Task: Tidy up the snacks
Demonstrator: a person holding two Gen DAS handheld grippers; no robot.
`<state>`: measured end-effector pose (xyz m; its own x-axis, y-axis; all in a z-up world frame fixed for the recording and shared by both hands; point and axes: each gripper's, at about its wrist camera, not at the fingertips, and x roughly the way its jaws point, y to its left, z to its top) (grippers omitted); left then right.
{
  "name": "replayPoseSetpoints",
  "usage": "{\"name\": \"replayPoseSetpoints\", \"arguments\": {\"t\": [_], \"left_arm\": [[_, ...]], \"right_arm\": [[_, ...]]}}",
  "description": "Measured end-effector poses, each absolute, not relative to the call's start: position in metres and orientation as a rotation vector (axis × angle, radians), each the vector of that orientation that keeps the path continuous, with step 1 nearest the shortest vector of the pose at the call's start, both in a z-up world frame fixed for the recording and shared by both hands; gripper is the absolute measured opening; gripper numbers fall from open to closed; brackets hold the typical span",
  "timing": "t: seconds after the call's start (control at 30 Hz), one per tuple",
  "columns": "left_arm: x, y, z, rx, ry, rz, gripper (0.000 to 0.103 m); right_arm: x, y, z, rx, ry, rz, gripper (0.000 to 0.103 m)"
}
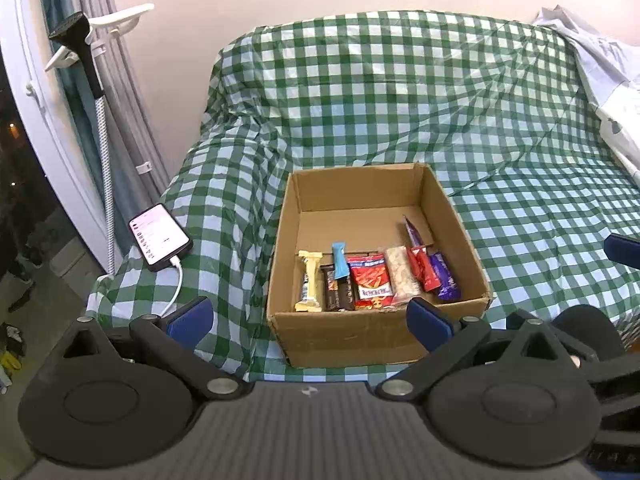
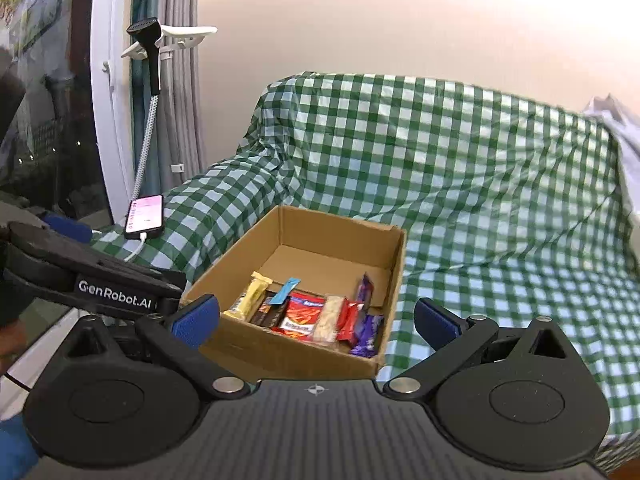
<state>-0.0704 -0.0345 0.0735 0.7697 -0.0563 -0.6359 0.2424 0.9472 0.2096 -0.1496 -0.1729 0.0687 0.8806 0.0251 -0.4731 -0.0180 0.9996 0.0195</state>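
An open cardboard box (image 1: 372, 188) (image 2: 394, 276) sits on a green-checked cloth. Several snacks lie in a row along its near side: a cream bar (image 1: 310, 286) (image 2: 248, 296), a dark bar (image 1: 338, 294) with a light-blue stick (image 1: 339, 264) on it, a red packet (image 1: 370, 282) (image 2: 302, 314), a pale cereal bar (image 1: 402, 276), a red wrapper (image 1: 422, 270) and purple wrappers (image 1: 444, 276) (image 2: 368, 334). My left gripper (image 1: 310, 320) is open and empty in front of the box. My right gripper (image 2: 318, 316) is open and empty, just before the box's near wall.
A lit phone (image 1: 159, 237) (image 2: 145, 216) on a white cable lies left of the box. A garment steamer (image 1: 82, 48) stands by the curtain. White fabric (image 1: 608, 80) lies at the far right. The cloth-covered sofa (image 1: 540, 220) spreads right of the box.
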Motion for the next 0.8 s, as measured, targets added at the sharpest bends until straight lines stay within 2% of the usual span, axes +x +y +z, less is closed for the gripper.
{"name": "replayPoseSetpoints", "arguments": {"t": [0.8], "left_arm": [[-0.039, -0.036, 0.058, 0.319, 0.769, -0.156, 0.103]], "right_arm": [[-0.122, -0.182, 0.061, 0.036, 0.551, 0.033, 0.103]]}}
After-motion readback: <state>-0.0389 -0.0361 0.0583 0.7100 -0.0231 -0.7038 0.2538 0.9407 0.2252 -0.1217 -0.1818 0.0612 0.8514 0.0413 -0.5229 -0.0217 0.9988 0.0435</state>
